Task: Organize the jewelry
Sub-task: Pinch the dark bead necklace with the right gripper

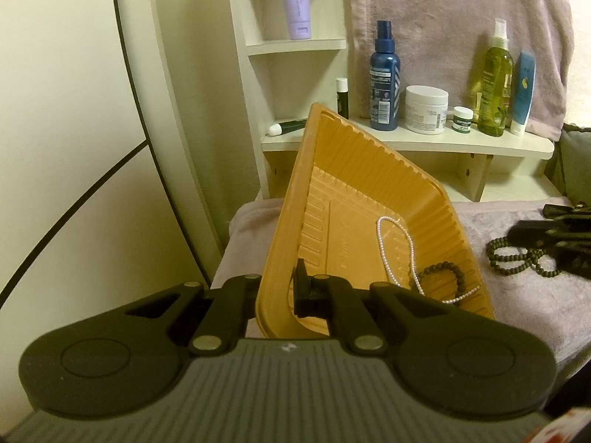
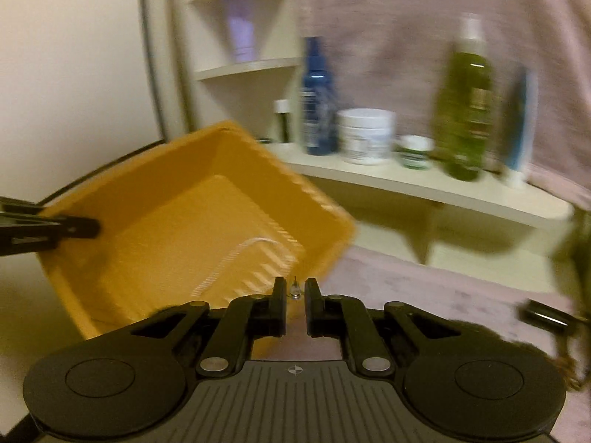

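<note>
- Left gripper [image 1: 280, 288]: clenched on the near rim of the orange tray [image 1: 354, 170], one finger inside, one outside. The tray is held tilted, far end up, low corner toward the right.
- In the tray: the pearl necklace [image 1: 380, 247] lies looped on the floor and trails to the low corner. The dark bead bracelet [image 1: 458, 271] sits just beside it, against the ribbed wall. Judged done: two pieces.
- Right of the tray, off it: a string of dark beads [image 1: 517, 258] lies looped on the cloth, not yet in the tray. Judged the main piece left.
- Right gripper [image 2: 294, 284]: its own view is blurred. The fingers are nearly together with a narrow gap, and a tiny shiny item [image 2: 294, 291] shows in the gap. Can't tell if the pads pinch it or what it is. From the left view the gripper sits over the dark bead string; contact is unclear.
- Progress guess: about two thirds, if nothing else is hidden.
- Surface: a pale lilac towel [image 1: 517, 313] is spread over the top, soft and napped, so beads may snag.
- Room: a cream shelf unit [image 1: 406, 140] stands behind. On it are a lip balm [image 1: 342, 96], blue spray bottle [image 1: 385, 85], white jar [image 1: 426, 109], small green-label jar [image 1: 463, 118], green spray bottle [image 1: 495, 88] and blue tube [image 1: 523, 92]. A lilac tube [image 1: 297, 0] is in an upper cubby.
- A pinkish cloth [image 1: 443, 18] hangs behind the bottles.
</note>
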`<move>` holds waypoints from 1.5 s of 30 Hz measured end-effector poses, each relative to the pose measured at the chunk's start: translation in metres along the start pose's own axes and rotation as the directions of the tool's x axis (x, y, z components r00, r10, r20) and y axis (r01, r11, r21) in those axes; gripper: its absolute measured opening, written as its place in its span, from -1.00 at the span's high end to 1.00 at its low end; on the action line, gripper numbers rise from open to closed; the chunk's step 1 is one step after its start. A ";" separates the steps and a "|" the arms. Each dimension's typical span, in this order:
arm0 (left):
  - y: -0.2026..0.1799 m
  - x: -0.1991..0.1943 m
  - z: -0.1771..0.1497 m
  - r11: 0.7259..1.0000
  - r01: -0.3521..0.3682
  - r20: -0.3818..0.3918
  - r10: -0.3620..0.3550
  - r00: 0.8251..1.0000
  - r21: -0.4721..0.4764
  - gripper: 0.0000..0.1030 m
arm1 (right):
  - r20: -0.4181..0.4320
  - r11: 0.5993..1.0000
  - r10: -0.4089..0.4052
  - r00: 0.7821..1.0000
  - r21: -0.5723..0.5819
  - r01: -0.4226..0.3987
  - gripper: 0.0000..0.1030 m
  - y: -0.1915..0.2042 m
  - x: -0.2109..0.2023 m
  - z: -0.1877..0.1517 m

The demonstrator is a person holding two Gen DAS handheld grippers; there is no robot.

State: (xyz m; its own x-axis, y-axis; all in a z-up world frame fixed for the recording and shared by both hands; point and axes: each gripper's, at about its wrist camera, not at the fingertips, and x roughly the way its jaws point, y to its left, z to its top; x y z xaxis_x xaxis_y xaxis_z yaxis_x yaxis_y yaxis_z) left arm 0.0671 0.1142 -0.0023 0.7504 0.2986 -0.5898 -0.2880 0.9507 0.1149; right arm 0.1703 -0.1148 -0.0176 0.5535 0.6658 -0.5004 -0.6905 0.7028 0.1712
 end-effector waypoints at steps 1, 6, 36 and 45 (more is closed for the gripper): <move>0.000 0.000 0.000 1.000 0.001 0.000 -0.001 1.000 0.000 0.90 | -0.003 1.000 0.016 1.000 -0.011 -0.016 0.81 0.006 0.005 0.002; 0.001 0.001 0.001 1.000 0.005 0.001 -0.005 1.000 -0.005 0.90 | -0.029 0.996 0.071 0.997 -0.050 -0.073 0.81 0.029 0.025 0.002; 0.002 0.001 0.000 1.000 0.002 -0.001 -0.002 1.000 -0.008 0.90 | -0.074 0.969 -0.225 0.972 0.083 0.231 -0.16 -0.076 -0.034 -0.052; 0.000 0.000 0.001 1.000 0.000 -0.002 0.000 1.000 -0.004 0.90 | -0.119 0.976 -0.218 0.969 0.003 0.220 0.30 -0.079 -0.014 -0.059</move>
State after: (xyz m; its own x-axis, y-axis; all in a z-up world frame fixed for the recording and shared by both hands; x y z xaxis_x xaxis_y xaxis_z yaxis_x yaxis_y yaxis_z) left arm 0.0677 0.1144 -0.0020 0.7494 0.2987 -0.5910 -0.2908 0.9503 0.1116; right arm 0.1896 -0.1946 -0.0741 0.6313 0.4621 -0.6228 -0.5507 0.8326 0.0594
